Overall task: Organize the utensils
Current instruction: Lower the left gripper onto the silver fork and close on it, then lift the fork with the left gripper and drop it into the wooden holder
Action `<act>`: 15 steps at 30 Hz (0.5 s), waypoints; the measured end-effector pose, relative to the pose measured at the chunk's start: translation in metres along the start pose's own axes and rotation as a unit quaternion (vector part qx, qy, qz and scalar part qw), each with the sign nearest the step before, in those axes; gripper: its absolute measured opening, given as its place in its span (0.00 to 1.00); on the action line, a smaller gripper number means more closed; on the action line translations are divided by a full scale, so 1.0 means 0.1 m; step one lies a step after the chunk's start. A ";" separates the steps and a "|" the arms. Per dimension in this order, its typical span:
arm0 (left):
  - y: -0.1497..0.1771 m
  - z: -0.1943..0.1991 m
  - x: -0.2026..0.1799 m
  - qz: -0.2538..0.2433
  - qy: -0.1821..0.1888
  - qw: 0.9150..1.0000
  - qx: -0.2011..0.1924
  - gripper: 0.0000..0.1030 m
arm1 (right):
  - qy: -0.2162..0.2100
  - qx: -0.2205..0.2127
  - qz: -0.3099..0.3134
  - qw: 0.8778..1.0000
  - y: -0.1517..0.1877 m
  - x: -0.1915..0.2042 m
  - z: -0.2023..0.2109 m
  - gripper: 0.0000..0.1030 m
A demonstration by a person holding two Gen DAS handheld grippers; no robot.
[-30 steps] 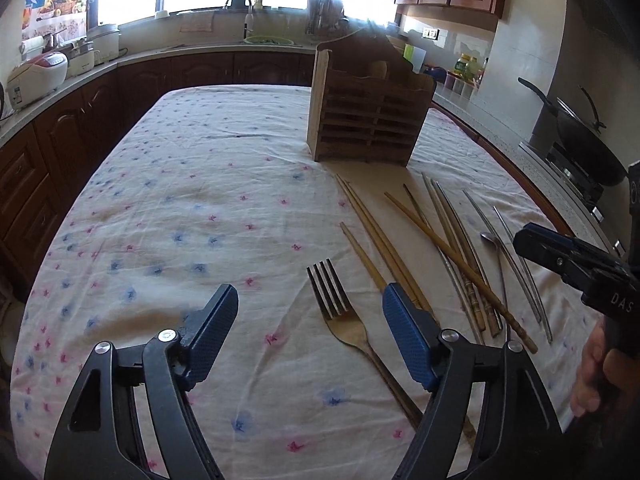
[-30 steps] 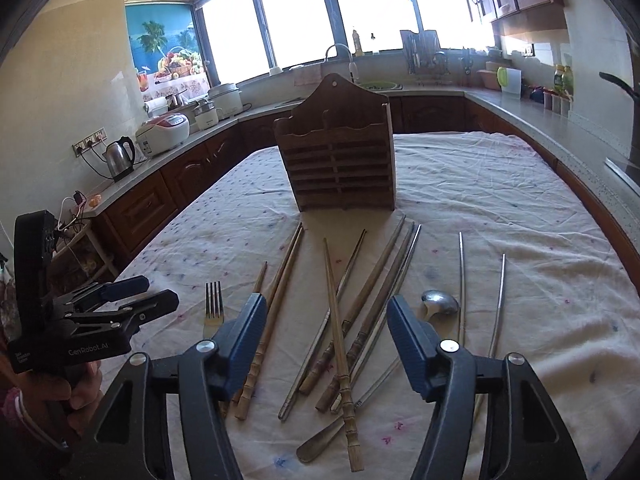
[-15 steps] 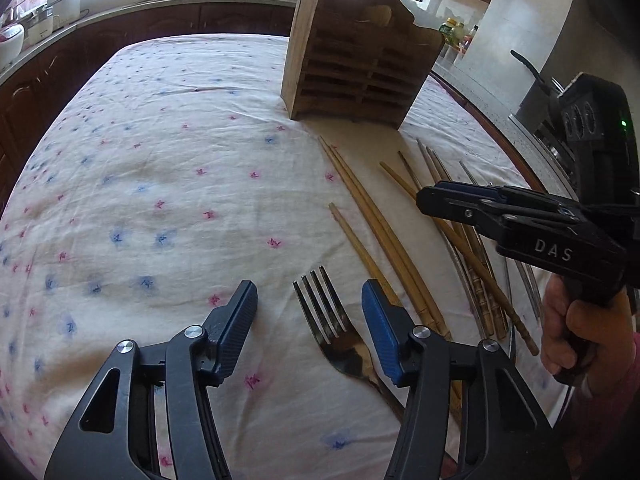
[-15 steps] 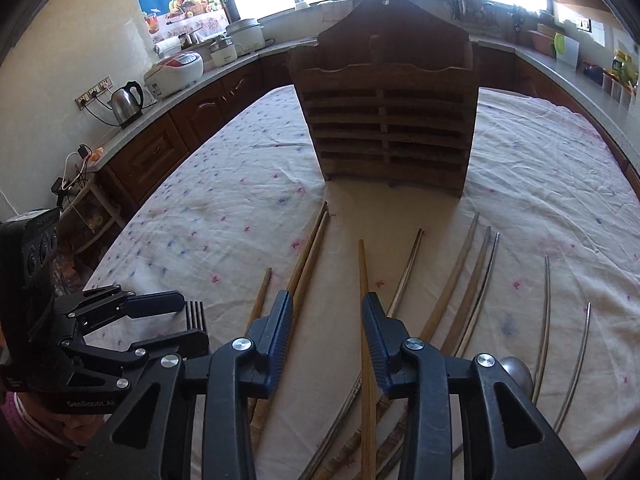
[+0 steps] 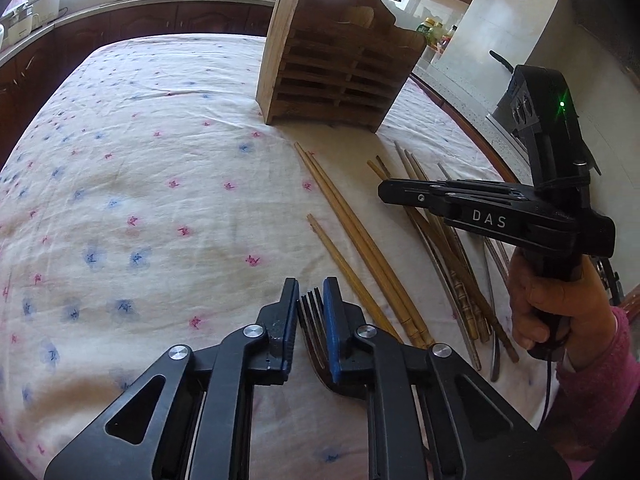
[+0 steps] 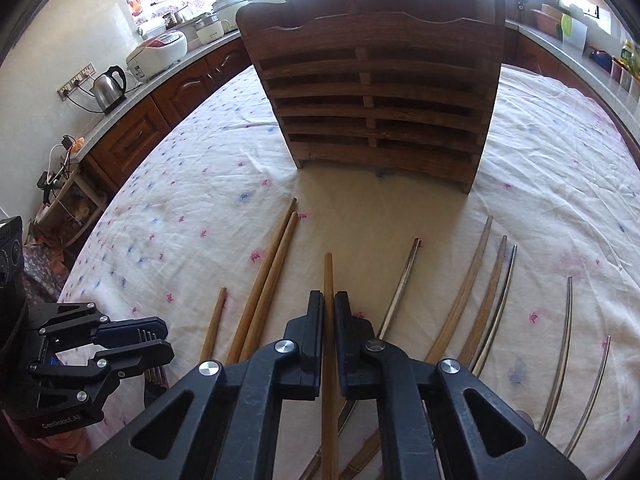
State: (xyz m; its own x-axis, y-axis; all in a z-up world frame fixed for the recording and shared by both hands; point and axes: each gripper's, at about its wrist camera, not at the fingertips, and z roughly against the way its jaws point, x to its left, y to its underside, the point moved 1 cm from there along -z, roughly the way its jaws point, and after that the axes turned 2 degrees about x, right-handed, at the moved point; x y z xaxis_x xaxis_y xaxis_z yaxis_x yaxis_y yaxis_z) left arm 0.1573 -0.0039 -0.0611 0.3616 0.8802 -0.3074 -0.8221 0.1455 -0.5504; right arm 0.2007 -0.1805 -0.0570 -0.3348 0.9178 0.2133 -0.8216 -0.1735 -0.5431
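My left gripper (image 5: pixel 311 300) is shut on a metal fork (image 5: pixel 310 312), tines pointing forward, low over the flowered tablecloth. It also shows in the right wrist view (image 6: pixel 160 336) at the lower left, with the fork's tines (image 6: pixel 146 336) between its fingers. My right gripper (image 6: pixel 329 312) is shut on a wooden chopstick (image 6: pixel 328 276) that points toward the wooden utensil holder (image 6: pixel 376 92). The right gripper shows in the left wrist view (image 5: pixel 386 192), held above the loose chopsticks (image 5: pixel 360 240). The holder (image 5: pixel 336 72) stands upright at the table's far middle.
Several wooden and metal chopsticks (image 6: pixel 480 292) lie fanned out on the cloth (image 5: pixel 140 200) in front of the holder. A spoon handle (image 5: pixel 496 352) lies at the right. Counters with a kettle (image 6: pixel 108 88) and rice cooker (image 6: pixel 160 50) ring the table.
Both grippers have closed: the left on the fork, the right on a wooden chopstick. Both have moved forward and lower toward the holder.
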 end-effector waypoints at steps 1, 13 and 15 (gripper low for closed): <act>0.00 0.02 -0.02 -0.005 -0.002 1.000 0.000 0.03 | -0.005 -0.006 -0.004 1.000 0.01 -0.01 0.05 0.05; -0.05 0.60 -0.20 -0.029 -0.016 0.997 -0.067 0.01 | -0.027 -0.087 -0.037 0.995 0.13 -0.07 0.80 0.05; -0.09 0.74 -0.22 -0.029 -0.023 0.995 -0.089 0.01 | -0.027 -0.105 -0.037 0.993 0.14 -0.07 0.97 0.05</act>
State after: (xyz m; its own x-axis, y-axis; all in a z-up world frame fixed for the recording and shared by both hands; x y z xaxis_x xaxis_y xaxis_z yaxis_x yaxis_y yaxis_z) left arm 0.1243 0.0088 0.0084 0.3828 0.8927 -0.2378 -0.7075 0.1177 -0.6969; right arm 0.1468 -0.2239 0.0131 -0.3064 0.9036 0.2993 -0.7327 -0.0232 -0.6801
